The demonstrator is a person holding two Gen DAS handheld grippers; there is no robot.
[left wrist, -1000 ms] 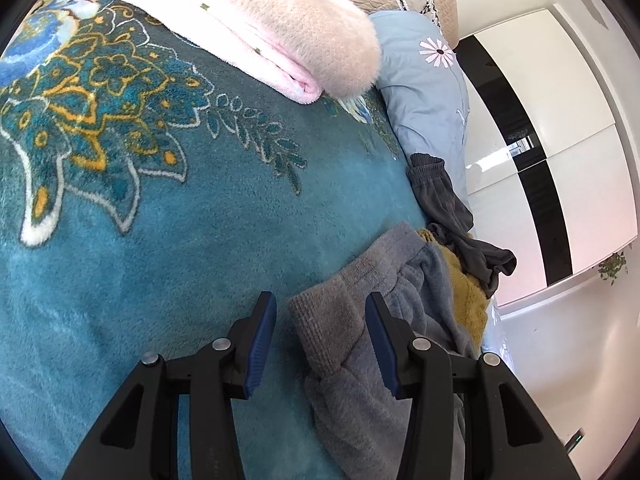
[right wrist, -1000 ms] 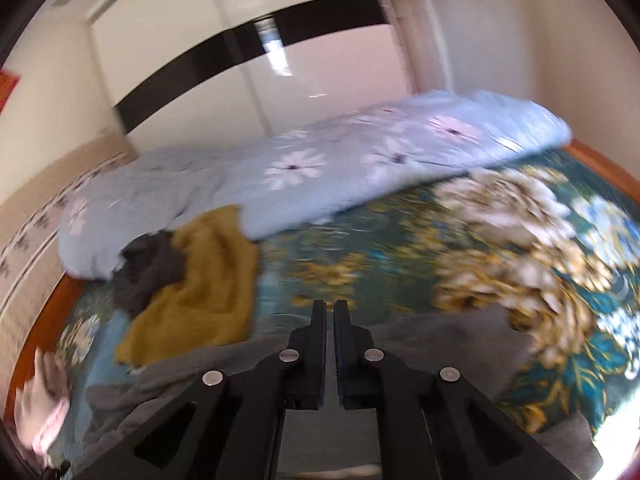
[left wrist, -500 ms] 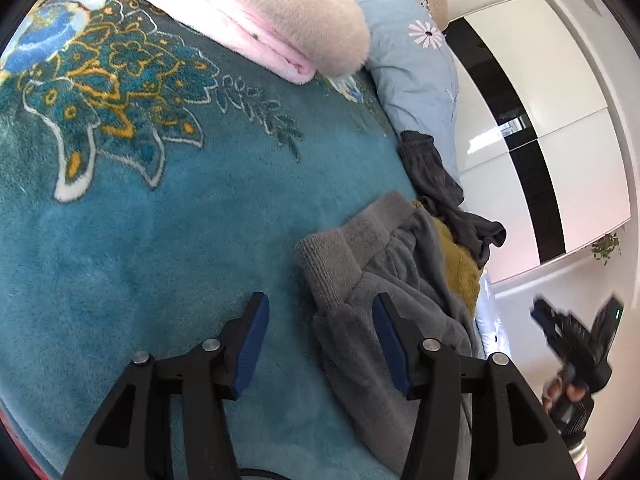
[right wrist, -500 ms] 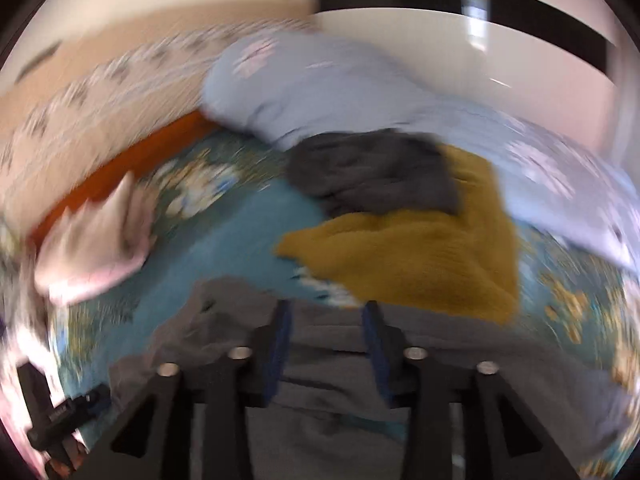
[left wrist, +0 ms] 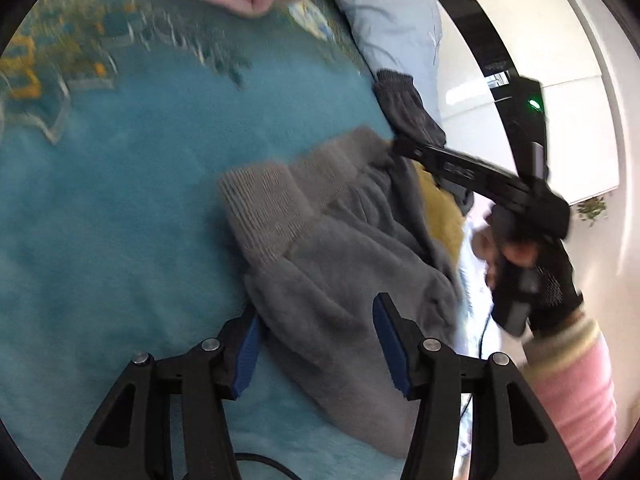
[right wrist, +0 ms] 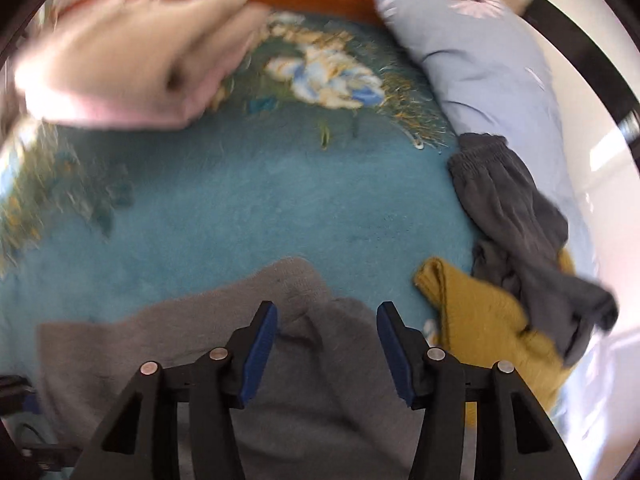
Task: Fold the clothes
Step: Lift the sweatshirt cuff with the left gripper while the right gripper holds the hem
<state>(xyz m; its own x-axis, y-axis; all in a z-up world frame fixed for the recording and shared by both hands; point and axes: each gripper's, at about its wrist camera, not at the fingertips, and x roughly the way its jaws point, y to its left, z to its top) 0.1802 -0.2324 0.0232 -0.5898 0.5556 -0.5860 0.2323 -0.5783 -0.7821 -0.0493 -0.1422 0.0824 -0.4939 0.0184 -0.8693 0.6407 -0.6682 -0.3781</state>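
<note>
Both my claws gape empty: left claw (left wrist: 316, 344) straddles the grey sweatpants (left wrist: 340, 264), long axis running ahead-right; right claw (right wrist: 326, 344) over their cuff end.

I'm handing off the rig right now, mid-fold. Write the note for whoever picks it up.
Left gripper: open, holding nothing, jaws astride the grey garment.
Right gripper: open, holding nothing, over the same garment near its ribbed cuff.
Layout: grey garment lies rumpled on the teal blanket. Mustard garment and dark grey garment are heaped beside it, against the blue duvet. Pink garment lies apart near the bed edge.
Done: no finished fold on the grey garment.
Left: grip, flatten and fold it, then the heap.
</note>
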